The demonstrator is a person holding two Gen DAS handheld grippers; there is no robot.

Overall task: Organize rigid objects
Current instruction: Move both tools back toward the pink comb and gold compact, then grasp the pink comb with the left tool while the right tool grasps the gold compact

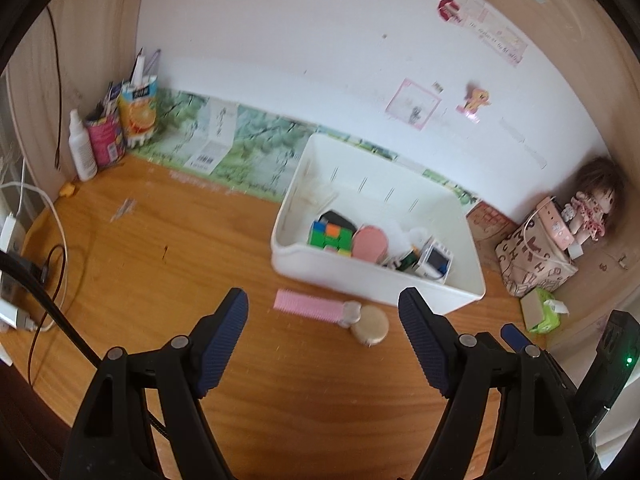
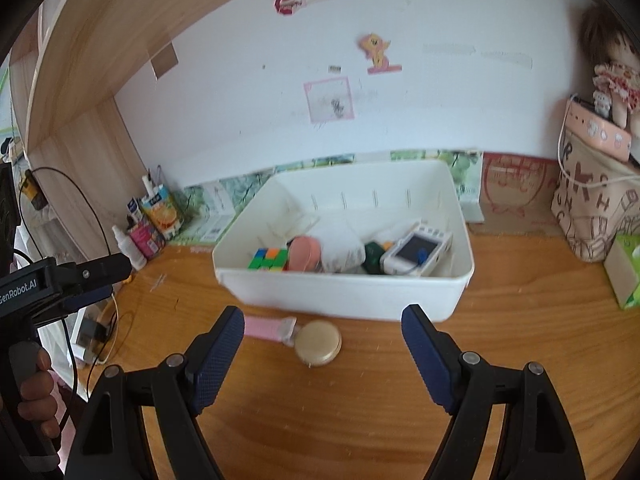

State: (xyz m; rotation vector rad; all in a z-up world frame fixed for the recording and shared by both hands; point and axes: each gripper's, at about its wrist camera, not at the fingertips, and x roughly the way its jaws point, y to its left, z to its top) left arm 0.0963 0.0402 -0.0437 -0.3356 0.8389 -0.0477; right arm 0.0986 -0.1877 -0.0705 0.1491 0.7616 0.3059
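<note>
Pink comb (image 1: 306, 305) touching round tin (image 1: 370, 325) before white bin (image 1: 460, 292), both tongs spread, empty

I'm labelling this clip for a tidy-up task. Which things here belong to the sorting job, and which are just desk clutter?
Part of the job:
- white bin
- pink comb, on the desk before the bin
- round beige compact, touching the comb
- puzzle cube, already in the bin
- left claw and right claw, both open and empty

Just lying about:
- doll
- juice carton
- spray bottle
- tissue pack
</note>
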